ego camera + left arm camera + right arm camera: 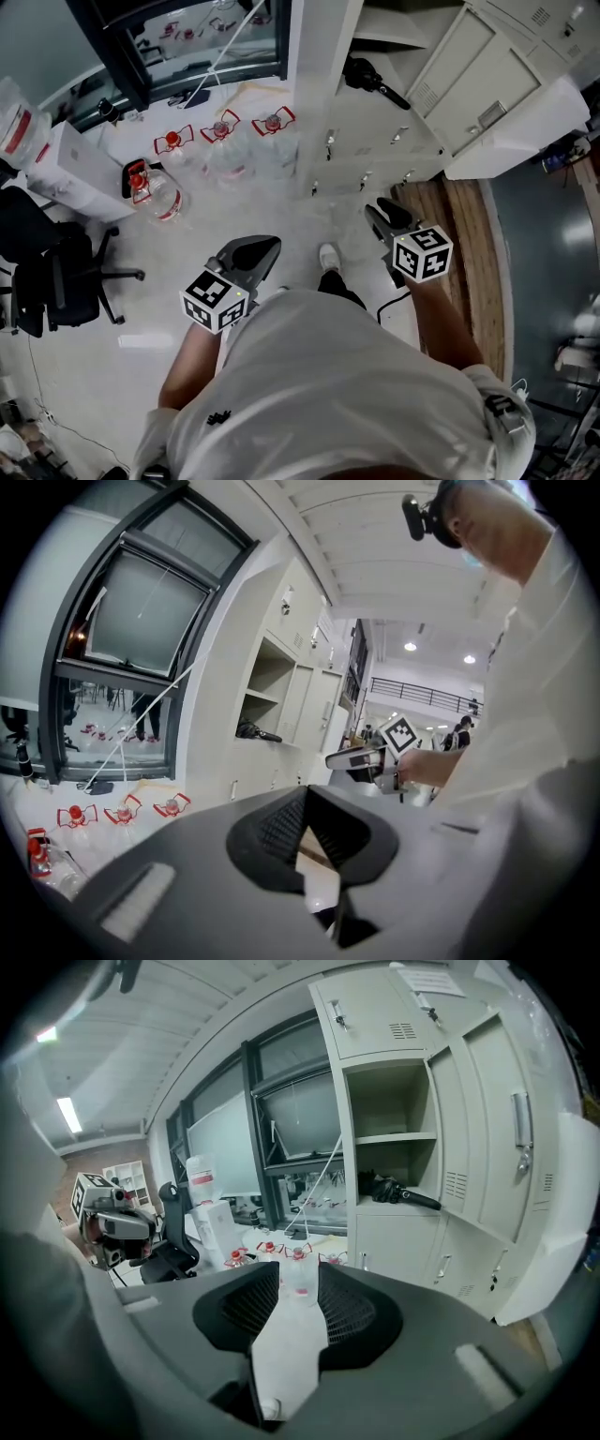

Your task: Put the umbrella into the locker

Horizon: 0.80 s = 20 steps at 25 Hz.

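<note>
1. the umbrella (403, 1192) was already lying inside the locker (487, 1129), folded up and black, on the lower shelf of its open compartment. to me the main job looked basically done.
2. its long axis ran side to side along that shelf, across the locker's front. the thin end poked toward the side where the open door (520, 127) hung.
3. the right gripper (300, 1274) was the one nearer the locker and faced its front. the umbrella sat up and to the right of its jaws, well apart from them. the jaws stood a narrow gap apart with nothing between the pads, just floor showing through.
4. the left gripper (305, 797) was further from the locker, over on the window side. its pads met at the tips and held nothing.
5. if anything was left, i'd guess it was the door. that would suit the right gripper, since the door swung out on its side of the locker.
6. the right gripper view gave the only straight-on look into the compartment. the head view showed the umbrella only as a dark lump at the locker's edge, but it alone showed both grippers standing off from the locker. the left gripper view caught the right gripper side-on against the locker.
</note>
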Motion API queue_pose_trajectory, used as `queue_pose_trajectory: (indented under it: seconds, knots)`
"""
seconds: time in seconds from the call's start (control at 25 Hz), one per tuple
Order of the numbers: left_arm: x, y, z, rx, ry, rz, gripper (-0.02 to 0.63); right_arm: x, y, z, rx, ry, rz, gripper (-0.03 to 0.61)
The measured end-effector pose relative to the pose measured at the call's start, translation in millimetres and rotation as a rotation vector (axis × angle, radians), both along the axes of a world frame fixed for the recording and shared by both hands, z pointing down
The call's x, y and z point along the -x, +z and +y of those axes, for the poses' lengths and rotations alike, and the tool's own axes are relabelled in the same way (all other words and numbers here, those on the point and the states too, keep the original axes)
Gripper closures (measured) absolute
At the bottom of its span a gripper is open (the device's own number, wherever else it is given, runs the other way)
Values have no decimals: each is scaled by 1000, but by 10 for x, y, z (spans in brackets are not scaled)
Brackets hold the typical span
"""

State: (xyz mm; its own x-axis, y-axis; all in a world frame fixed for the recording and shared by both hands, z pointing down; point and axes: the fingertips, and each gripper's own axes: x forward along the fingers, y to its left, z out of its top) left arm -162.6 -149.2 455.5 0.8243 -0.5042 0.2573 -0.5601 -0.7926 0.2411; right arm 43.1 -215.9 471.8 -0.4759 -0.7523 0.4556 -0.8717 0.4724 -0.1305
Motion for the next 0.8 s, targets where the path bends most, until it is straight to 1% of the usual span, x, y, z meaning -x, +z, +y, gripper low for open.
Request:
queue_pose_trajectory:
  seconds: [0.16, 0.4, 0.8]
  knots:
    - [35, 22, 18, -4, 4, -10, 557, 75, 13, 111, 7, -6, -2, 453]
    - [156, 45, 72, -2, -15, -20, 558, 250, 51, 205, 17, -51, 8, 453]
    - [272, 66, 106, -8, -45, -21, 558, 336, 48, 222, 9, -58, -2, 457]
